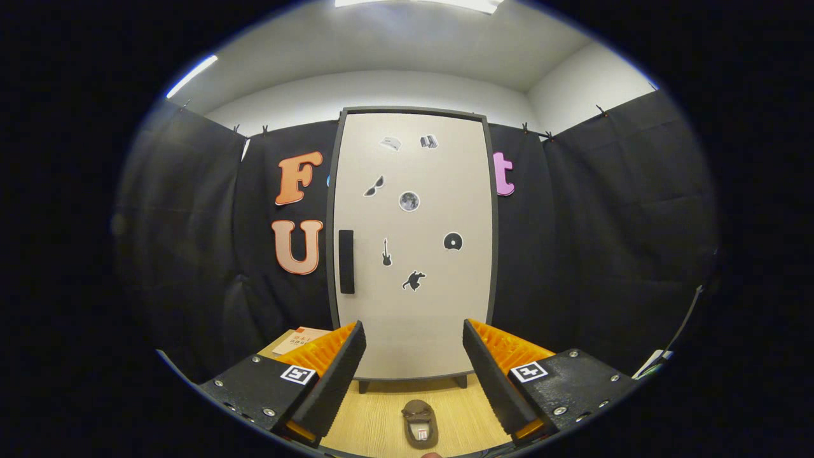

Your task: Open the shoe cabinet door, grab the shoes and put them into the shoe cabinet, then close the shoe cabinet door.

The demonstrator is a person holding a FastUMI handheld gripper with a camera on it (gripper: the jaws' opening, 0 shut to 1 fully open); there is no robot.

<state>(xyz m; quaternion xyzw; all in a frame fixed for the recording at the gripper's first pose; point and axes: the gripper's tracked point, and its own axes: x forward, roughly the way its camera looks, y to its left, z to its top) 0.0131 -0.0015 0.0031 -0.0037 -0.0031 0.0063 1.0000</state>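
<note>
the gripper (413,356) is held level and points straight ahead. its two fingers (337,375) stand wide apart, one on each side, with a broad gap between them. each finger has a black ribbed pad on its inner face and an orange ribbed body behind it. both black finger mounts carry a square black-and-white marker. the pads press on nothing; they are bare.

Cabinet door (413,254) matt, smooth; floor (375,420) light wood grain; claw (414,366) pads ribbed.
</note>
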